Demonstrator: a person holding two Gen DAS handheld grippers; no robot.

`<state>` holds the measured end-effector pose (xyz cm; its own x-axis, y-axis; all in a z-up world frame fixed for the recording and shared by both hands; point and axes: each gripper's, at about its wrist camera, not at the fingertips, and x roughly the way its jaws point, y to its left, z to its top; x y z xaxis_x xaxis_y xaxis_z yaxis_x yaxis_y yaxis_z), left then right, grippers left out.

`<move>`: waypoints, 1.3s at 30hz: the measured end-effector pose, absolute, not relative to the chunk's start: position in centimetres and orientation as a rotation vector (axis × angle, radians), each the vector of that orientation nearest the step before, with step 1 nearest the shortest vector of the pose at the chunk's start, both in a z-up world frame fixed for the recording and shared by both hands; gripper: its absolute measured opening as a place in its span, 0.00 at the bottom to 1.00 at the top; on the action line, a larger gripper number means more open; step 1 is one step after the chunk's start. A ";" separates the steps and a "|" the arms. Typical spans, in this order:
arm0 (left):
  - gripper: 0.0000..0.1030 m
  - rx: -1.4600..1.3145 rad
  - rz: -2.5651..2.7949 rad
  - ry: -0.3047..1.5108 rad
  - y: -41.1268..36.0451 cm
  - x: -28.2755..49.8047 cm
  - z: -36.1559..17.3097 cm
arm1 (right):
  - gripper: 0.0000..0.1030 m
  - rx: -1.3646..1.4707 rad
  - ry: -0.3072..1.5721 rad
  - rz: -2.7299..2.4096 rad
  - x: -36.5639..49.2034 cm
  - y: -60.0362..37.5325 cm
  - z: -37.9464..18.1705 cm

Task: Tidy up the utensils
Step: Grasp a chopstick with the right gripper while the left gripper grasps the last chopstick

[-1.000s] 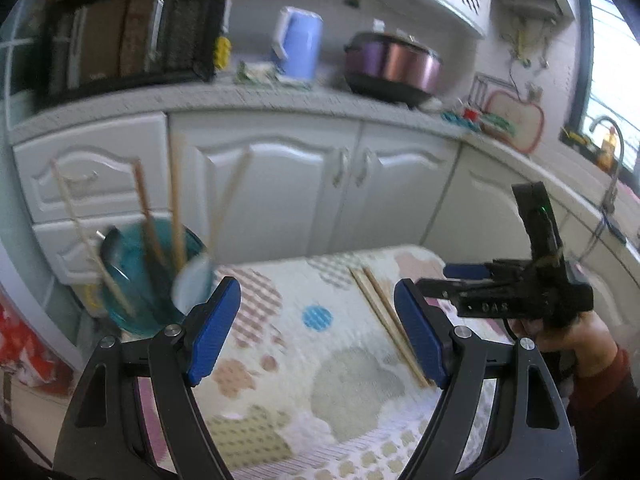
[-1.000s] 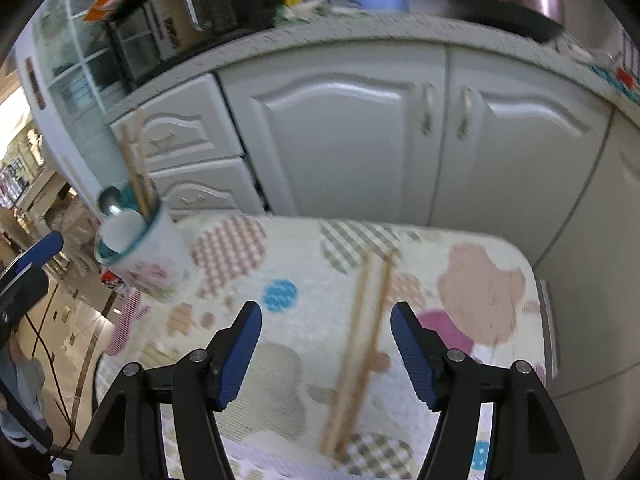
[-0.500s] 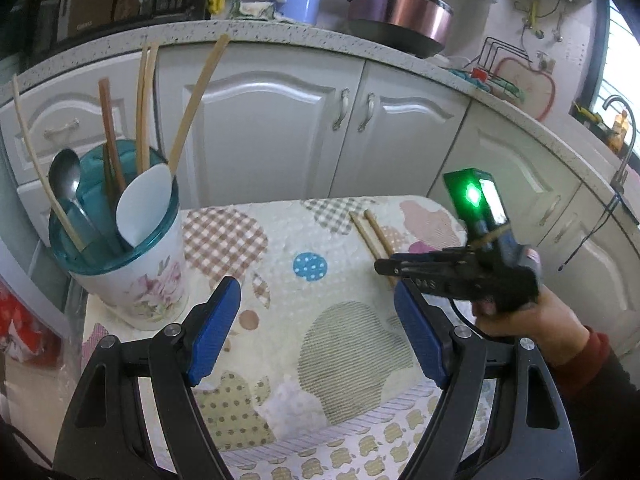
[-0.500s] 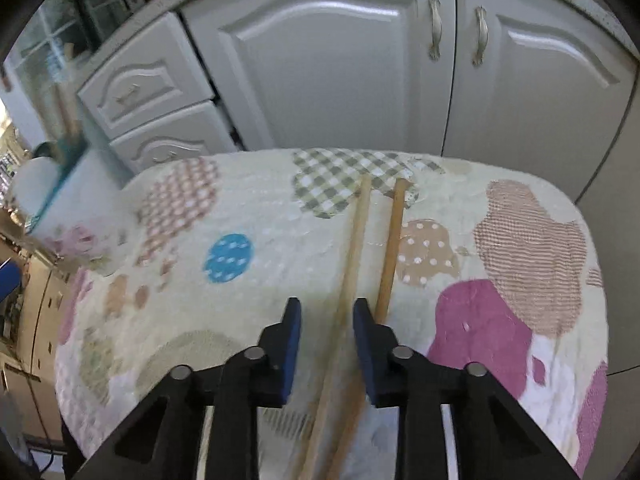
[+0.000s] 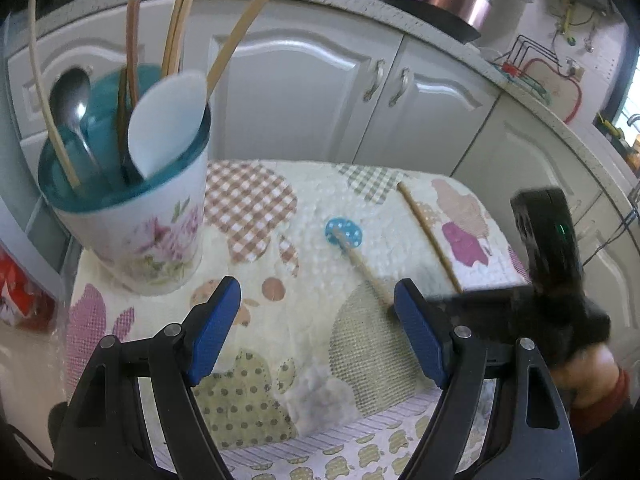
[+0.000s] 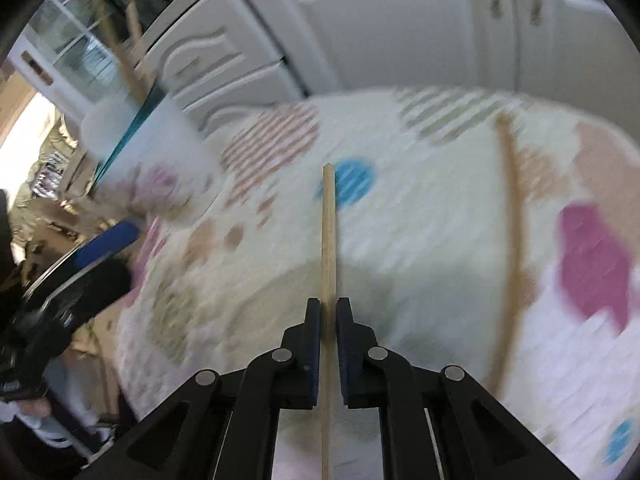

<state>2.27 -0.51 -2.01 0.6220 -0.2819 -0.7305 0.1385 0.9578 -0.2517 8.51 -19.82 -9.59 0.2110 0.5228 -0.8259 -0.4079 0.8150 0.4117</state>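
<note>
The step in hand is judged to be the carrying of one chopstick to the utensil cup. To do it well, the stick should be lifted clear of the quilted cloth before it is swung to the left, and its far tip should be raised above the teal rim of the cup. Then it should be lowered among the handles already standing there, and not pushed against them, because the cup may tip. The grip is taken low on the stick, so a long part reaches out ahead; it should be moved slowly, as it may turn between the pads.

The right tongs are seen almost together, clamped on this chopstick, which passes straight forward between the two blue pads. Its tip lies over a blue dotted patch of the cloth. If the stick is fully off the cloth cannot be told, because the right view is blurred.

The left tongs are wide apart; nothing is held and nothing is touched by them. The cup stands ahead of them to the left, with a metal spoon, a white spoon and several chopsticks in it. A second chopstick lies on the cloth ahead and to the right, apart from the held one.
</note>
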 end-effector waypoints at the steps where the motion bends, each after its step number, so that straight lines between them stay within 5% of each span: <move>1: 0.77 -0.176 -0.240 0.873 -0.4 2.2 -2.3 | 0.06 0.121 1.206 0.661 8.0 -19.4 -9.8; 4: 0.77 -0.176 -0.233 0.893 -0.2 2.3 -3.0 | 0.14 0.184 1.212 0.676 8.0 -19.9 -9.5; 6: 0.77 -0.194 -0.242 0.908 -0.1 2.4 -3.5 | 0.28 0.194 1.183 0.656 8.1 -20.6 -8.7; 17: 0.77 -0.232 -0.254 0.985 -1.7 4.5 -6.0 | 0.46 0.086 1.078 0.388 12.5 -26.2 -6.4; 28: 0.77 -0.225 -0.274 1.010 -3.4 6.7 -6.6 | 0.46 0.024 1.105 0.348 17.0 -26.9 -7.3; 33: 0.64 -0.246 -0.284 1.049 -3.8 8.2 -7.2 | 0.45 -0.031 1.105 0.329 19.0 -26.2 -8.2; 39: 0.44 -0.213 -0.279 1.044 -4.7 9.3 -7.8 | 0.19 -0.064 1.080 0.310 20.7 -25.7 -8.7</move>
<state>9.32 -4.72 -7.82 0.4728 -0.3258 -0.8187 0.1252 0.9445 -0.3036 20.73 -25.70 -8.72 0.4329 0.2177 -0.8748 -0.2798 0.9549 0.0992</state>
